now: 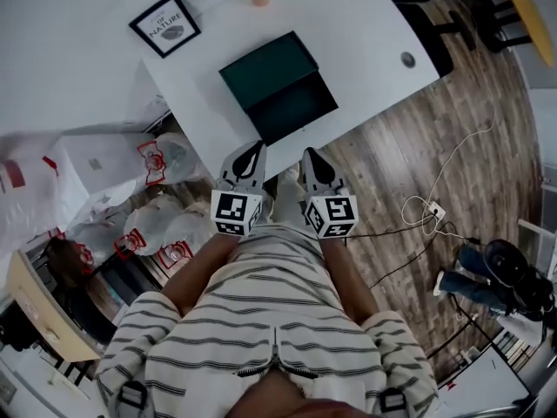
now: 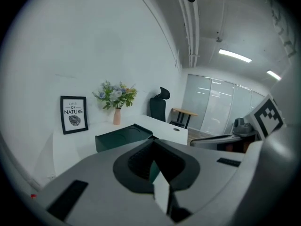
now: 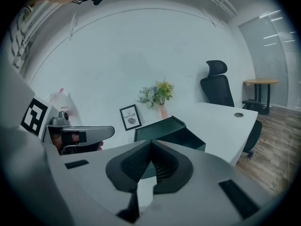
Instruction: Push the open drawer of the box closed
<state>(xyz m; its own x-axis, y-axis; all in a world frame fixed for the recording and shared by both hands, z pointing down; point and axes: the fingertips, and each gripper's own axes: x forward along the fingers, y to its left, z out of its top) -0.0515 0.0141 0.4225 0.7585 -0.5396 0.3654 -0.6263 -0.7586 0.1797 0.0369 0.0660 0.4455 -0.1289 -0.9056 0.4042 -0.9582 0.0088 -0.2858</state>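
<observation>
My left tongs (image 1: 251,151) are pinched tight with nothing in them; right tongs (image 1: 311,155) are closed at the tips too, empty. Both sit side by side at the near edge of the bench (image 1: 374,42). The drawer (image 1: 291,110) stands open just ahead of both, pulled out of the green box (image 1: 265,66) toward me — no contact yet. Approach step. Next, I'd judge: set closed tips on the drawer front and push straight in.
</observation>
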